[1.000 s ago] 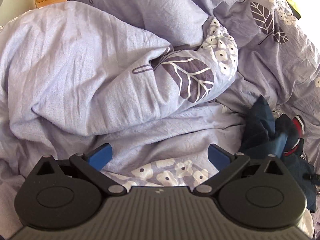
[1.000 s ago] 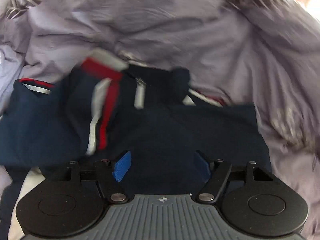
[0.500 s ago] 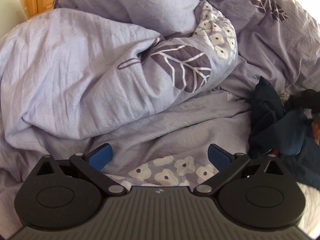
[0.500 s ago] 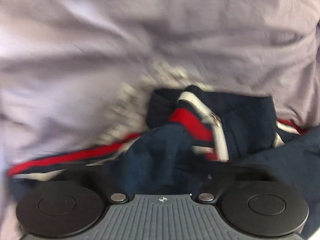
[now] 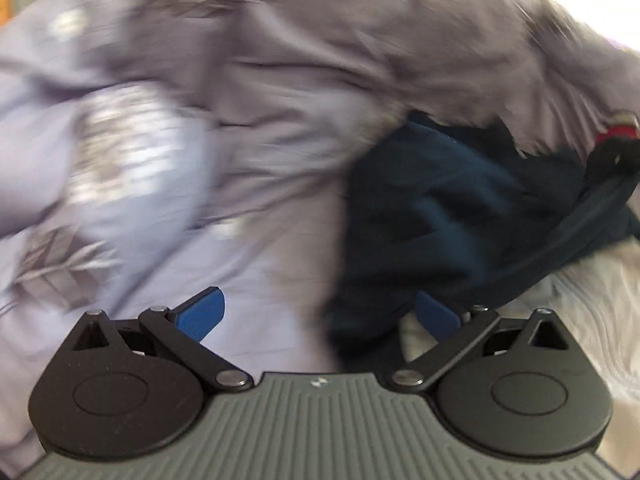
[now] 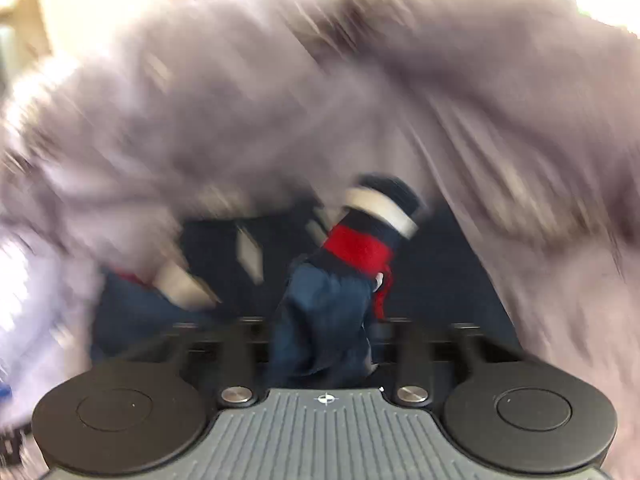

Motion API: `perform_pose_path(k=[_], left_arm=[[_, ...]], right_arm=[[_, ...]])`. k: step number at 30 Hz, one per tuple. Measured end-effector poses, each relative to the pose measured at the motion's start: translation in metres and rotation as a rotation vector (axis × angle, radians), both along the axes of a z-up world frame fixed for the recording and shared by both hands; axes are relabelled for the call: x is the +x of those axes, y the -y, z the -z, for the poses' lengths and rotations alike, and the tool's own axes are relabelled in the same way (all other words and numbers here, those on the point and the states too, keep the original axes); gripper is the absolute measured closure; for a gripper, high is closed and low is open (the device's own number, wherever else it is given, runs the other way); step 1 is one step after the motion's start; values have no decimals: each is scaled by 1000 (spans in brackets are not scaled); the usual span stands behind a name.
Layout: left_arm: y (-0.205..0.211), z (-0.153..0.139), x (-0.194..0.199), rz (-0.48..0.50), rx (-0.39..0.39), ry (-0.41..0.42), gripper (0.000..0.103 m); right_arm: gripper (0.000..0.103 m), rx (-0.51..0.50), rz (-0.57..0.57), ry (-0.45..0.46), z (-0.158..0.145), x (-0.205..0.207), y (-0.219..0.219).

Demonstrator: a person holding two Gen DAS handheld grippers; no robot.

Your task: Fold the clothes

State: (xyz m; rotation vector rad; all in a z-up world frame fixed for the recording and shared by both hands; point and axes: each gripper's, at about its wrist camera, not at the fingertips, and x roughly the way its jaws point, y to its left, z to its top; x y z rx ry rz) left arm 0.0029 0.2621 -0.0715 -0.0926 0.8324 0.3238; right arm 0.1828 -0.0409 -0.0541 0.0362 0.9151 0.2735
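Lavender bedding (image 5: pixel 280 152) with a leaf and flower print fills both views, rumpled across a bed and heavily smeared by blur. Pale wall and bright window light show only at the top edges of my right wrist view.

From my left wrist camera, the left claw (image 5: pixel 320 312) points down at the bed with its jaws wide apart. One blue pad (image 5: pixel 200 312) sits over bare duvet on the left; the other (image 5: pixel 436 316) sits at the near edge of a dark navy garment (image 5: pixel 460 208). Cloth lies in the gap between the pads, but neither pad presses on it that I can see. The garment is heaped on the right side of this view, lying on the bedding, with a red trim at its far right end. White quilted fabric (image 5: pixel 580 300) shows beside it at lower right.

From my right wrist camera, the right claw (image 6: pixel 324 344) has a bunch of the same navy garment (image 6: pixel 324 320) standing up between its fingers, a red and white striped cuff (image 6: pixel 372 228) at the top of the bunch. Its jaws have just been opening, and the pads are hidden behind cloth and blur, so I cannot tell whether they grip it. More navy cloth spreads behind, against the bedding.
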Motion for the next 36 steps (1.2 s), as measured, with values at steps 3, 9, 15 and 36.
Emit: perform_pose_path(k=[3, 9, 15, 36], left_arm=[[20, 20, 17, 17, 138, -74, 0], [11, 46, 13, -84, 187, -159, 0], [-3, 54, 5, -128, 130, -160, 0], [-11, 60, 3, -67, 59, -85, 0]], right_arm=[[40, -20, 102, -107, 24, 2, 30], [4, -267, -4, 197, -17, -12, -8], [0, -392, 202, 109, -22, 42, -13], [93, -169, -740, -52, 23, 48, -329]])
